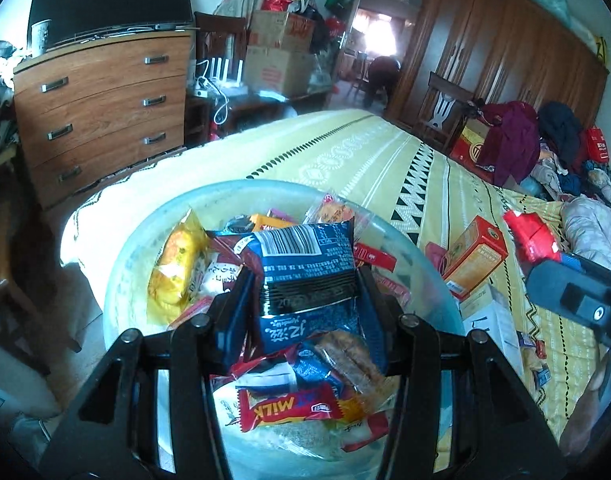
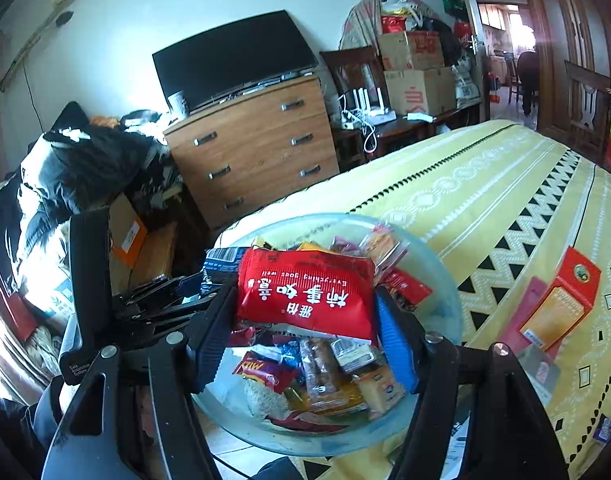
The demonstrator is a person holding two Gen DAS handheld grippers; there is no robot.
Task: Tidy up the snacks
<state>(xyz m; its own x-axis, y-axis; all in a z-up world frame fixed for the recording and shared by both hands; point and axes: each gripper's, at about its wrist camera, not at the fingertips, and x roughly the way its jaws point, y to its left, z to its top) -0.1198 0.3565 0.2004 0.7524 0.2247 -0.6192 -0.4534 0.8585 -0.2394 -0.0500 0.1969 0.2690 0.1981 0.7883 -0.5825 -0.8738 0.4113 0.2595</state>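
A clear glass bowl (image 1: 265, 188) heaped with wrapped snacks sits at the near corner of the bed. My left gripper (image 1: 305, 276) hangs over it, shut on a blue snack packet (image 1: 305, 248) with a barcode, held flat between the pads. In the right wrist view my right gripper (image 2: 305, 296) is over the same bowl (image 2: 437, 272), its pads pressing both sides of a red packet (image 2: 305, 292) with white characters. That red packet (image 1: 531, 236) also shows at the right edge of the left wrist view. The blue packet (image 2: 221, 258) peeks out on the left behind the red one.
An orange-red box (image 1: 475, 256) and a white box (image 1: 489, 316) lie on the yellow patterned bedspread (image 1: 365, 152) right of the bowl, with small wrapped sweets nearby. A wooden chest of drawers (image 1: 101, 108) stands beyond the bed's corner. Clothes (image 1: 545, 148) pile up at the far right.
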